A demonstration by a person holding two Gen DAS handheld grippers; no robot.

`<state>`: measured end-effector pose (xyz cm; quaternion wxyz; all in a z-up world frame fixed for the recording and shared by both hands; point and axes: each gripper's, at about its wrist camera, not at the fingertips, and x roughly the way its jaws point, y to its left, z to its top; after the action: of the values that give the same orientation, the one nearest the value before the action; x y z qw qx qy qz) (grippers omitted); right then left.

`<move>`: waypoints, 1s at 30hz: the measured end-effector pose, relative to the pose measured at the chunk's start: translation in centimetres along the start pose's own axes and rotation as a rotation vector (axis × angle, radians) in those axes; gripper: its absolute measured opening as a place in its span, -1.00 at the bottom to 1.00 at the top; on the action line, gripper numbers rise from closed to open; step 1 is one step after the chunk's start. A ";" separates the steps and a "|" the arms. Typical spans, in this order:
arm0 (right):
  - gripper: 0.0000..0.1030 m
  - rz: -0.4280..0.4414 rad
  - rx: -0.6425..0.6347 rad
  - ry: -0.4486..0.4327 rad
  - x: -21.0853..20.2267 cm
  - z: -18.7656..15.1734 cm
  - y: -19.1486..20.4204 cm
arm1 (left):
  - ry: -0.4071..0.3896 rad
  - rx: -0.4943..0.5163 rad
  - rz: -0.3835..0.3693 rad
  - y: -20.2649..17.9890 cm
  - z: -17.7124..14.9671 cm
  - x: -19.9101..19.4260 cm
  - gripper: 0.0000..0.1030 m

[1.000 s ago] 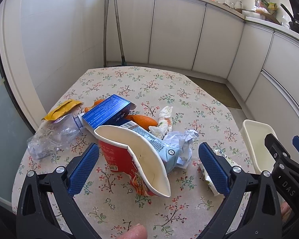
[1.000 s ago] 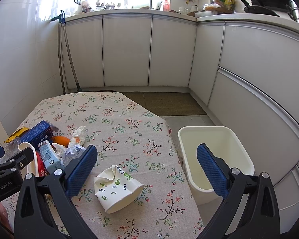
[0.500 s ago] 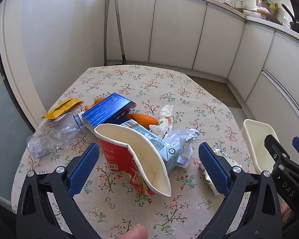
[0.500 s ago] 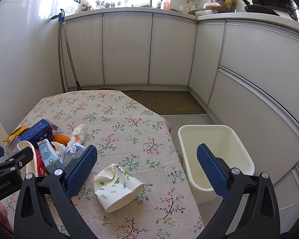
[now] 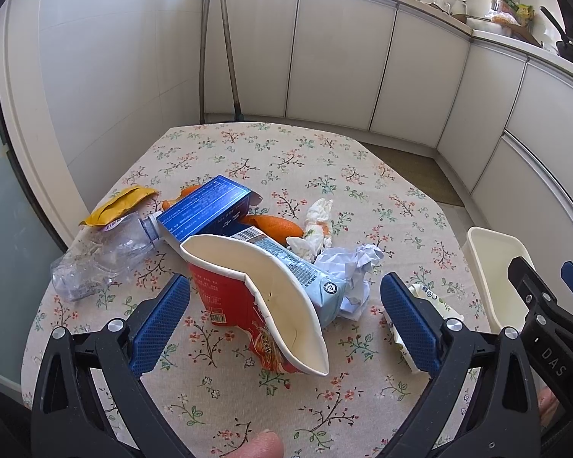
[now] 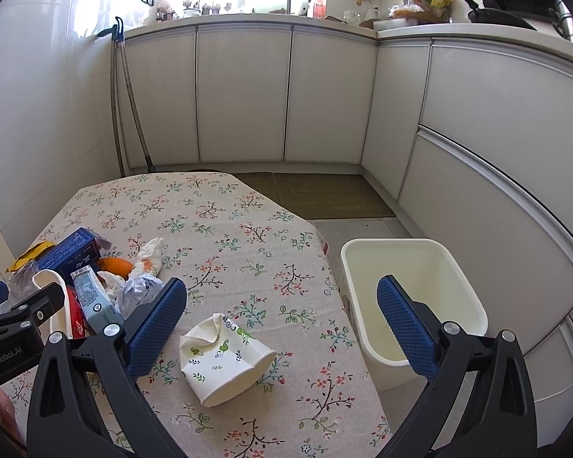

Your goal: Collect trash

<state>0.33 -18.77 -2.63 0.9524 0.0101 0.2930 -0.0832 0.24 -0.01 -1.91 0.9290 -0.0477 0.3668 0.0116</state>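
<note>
A heap of trash lies on the floral tablecloth (image 5: 248,412): a crushed red noodle cup (image 5: 256,305), a pale blue carton (image 5: 305,271), a dark blue box (image 5: 206,206), orange peel (image 5: 277,225), crumpled paper (image 5: 357,267), a clear plastic bottle (image 5: 103,252) and a yellow wrapper (image 5: 120,202). My left gripper (image 5: 284,324) is open, its pads on either side of the noodle cup, not touching it. A crushed paper cup with green print (image 6: 225,358) lies alone near the table's right edge. My right gripper (image 6: 280,328) is open above it. A white bin (image 6: 412,305) stands on the floor beside the table.
White kitchen cabinets (image 6: 244,95) run along the back and right. A mop handle (image 5: 225,53) leans in the far corner. A brown mat (image 6: 324,194) lies on the floor past the table. A glass door frame (image 5: 15,122) borders the left side.
Both grippers have drifted slightly forward and stay open. None of the trash has moved.
</note>
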 end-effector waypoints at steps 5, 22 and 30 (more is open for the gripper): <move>0.89 0.000 0.000 0.000 0.0 0.0 0.0 | 0.000 0.000 0.001 0.0 0.0 0.0 0.86; 0.89 0.006 0.003 0.025 0.4 -0.1 0.0 | 0.012 -0.007 0.007 0.2 0.0 0.2 0.86; 0.88 0.025 0.118 0.192 2.9 -0.7 -1.9 | 0.049 -0.147 0.023 3.9 1.4 1.3 0.86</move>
<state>2.01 -21.05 -4.74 0.9187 0.0779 0.3773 -0.0872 1.93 3.99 -2.06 0.9135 -0.1116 0.3882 0.0481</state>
